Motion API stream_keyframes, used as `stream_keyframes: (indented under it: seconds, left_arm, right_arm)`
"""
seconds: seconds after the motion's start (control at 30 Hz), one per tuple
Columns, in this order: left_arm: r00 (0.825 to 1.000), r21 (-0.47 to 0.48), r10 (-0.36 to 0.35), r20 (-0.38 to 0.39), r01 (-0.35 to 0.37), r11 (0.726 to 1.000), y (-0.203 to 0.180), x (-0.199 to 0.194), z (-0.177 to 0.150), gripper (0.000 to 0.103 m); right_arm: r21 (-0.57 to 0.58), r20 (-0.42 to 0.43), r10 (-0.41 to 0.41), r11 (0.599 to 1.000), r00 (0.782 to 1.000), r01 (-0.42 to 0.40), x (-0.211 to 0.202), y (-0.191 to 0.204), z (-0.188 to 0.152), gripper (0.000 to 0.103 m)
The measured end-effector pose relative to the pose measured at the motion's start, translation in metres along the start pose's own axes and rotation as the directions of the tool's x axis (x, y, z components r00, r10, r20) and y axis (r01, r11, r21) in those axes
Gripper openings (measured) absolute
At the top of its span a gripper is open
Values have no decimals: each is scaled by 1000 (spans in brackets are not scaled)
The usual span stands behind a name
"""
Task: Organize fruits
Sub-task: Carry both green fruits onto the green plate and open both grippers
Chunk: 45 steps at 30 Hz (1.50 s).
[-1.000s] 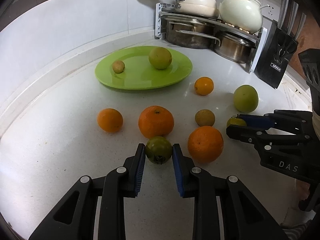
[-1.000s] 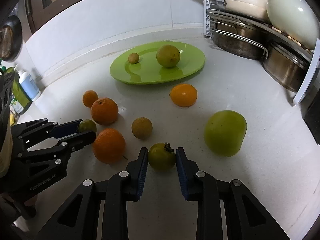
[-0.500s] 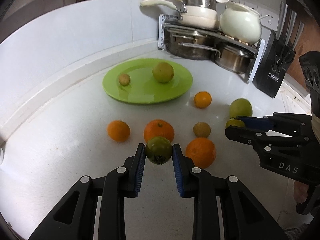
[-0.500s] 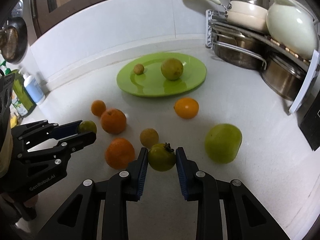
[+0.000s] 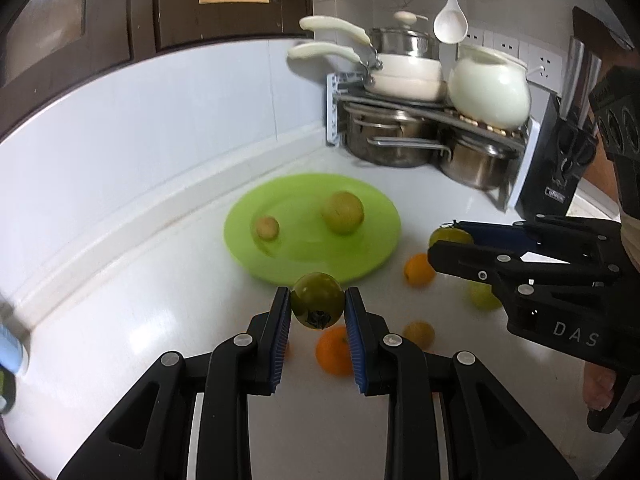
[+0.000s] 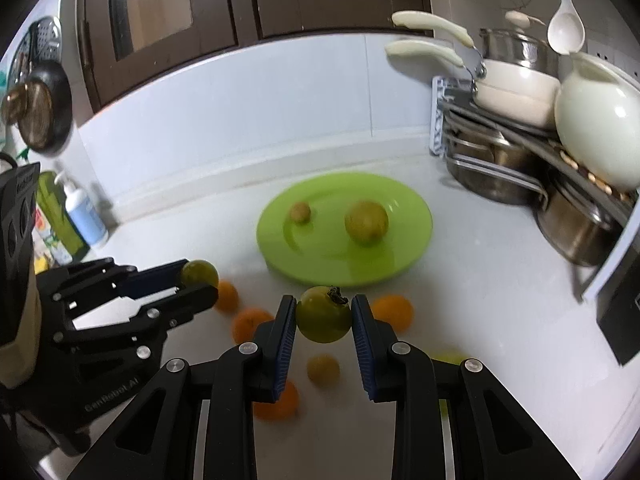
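A white countertop (image 5: 120, 320) is seen with a green plate (image 5: 360, 256) lying on it, and every place is given from that plate. Behind the plate and to its right, a pot rack (image 5: 424, 120) is stacked with pans. On the plate, a large yellow-green fruit (image 5: 342, 213) and a small tan fruit (image 5: 267, 227) are set apart. Oranges (image 6: 394, 312) are scattered on the counter in front of the plate. Above its near edge, a green tomato (image 5: 317, 301) is clamped by the left gripper (image 5: 316, 307), and a stemmed green tomato (image 6: 323, 314) is clamped by the right gripper (image 6: 323, 318).
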<state>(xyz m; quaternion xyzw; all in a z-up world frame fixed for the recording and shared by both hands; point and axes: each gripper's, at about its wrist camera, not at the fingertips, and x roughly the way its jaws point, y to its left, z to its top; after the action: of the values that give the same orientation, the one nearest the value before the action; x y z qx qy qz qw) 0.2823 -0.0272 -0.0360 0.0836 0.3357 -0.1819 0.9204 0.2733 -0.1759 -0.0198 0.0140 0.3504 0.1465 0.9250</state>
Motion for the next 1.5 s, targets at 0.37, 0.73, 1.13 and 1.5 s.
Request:
stream_keyframes:
  seconds: [0.37, 0.73, 1.13, 1.5]
  left_arm:
    - [1000, 7, -22, -8, 22, 1000, 19, 32, 35, 27]
    - [991, -16, -75, -108, 73, 997, 42, 90, 53, 27]
    - [973, -23, -104, -208, 101, 995, 48, 129, 46, 28]
    - [969, -24, -110, -223, 107, 994, 47, 141, 47, 28]
  right_arm:
    - [2, -16, 7, 1000, 1000, -7, 38, -5, 34, 29]
    - [68, -104, -23, 997, 994, 30, 87, -19, 43, 29]
    - [79, -166, -36, 996, 985, 50, 118, -21, 41, 29]
    - [85, -180, -36, 995, 983, 52, 127, -25, 42, 29]
